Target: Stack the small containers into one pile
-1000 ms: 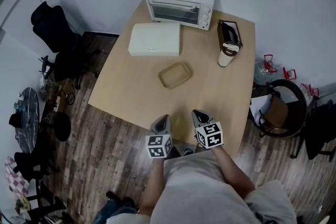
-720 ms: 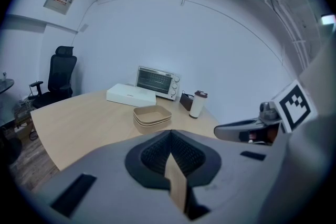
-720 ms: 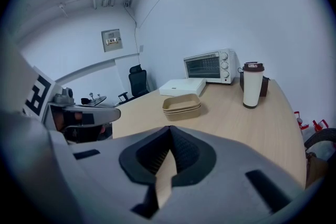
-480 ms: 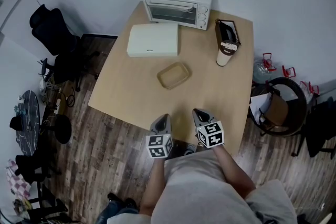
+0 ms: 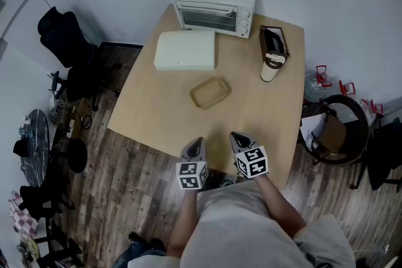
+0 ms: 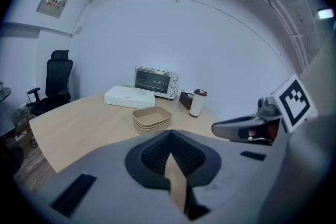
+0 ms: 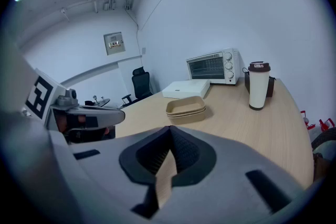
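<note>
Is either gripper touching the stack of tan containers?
Apart. Head view: left gripper and right gripper sit at the table edge, bare wood separating them from the stack.

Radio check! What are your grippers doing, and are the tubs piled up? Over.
Left gripper shut, empty. Right gripper shut, empty. Tubs in one pile, mid-table. Cup stands apart.

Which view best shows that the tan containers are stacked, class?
The right gripper view: the tan containers sit side-on, rims layered. The left gripper view shows similar layering, smaller. The head view looks from above, so they read as one tray outline.
</note>
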A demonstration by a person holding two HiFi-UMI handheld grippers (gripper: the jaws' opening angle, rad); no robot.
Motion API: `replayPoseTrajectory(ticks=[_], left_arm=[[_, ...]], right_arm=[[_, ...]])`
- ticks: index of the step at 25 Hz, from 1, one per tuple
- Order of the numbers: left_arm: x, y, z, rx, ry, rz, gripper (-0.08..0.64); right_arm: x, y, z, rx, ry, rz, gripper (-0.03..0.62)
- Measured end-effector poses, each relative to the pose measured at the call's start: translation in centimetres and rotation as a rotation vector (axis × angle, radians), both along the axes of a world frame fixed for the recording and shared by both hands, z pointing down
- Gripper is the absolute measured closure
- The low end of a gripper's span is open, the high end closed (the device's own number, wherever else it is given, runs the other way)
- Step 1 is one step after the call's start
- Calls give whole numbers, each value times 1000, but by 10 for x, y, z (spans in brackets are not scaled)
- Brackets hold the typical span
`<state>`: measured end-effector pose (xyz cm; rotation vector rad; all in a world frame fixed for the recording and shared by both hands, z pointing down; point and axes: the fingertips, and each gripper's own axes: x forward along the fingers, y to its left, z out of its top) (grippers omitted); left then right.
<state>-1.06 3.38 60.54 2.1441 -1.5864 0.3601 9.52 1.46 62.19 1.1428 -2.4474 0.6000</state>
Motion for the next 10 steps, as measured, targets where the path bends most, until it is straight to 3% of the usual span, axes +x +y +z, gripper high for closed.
replayPoseTrajectory(ticks=[10], left_arm=[[-2, -5, 2, -4, -1, 2, 555]], right_arm=[[0, -5, 0, 1, 5, 2, 595]])
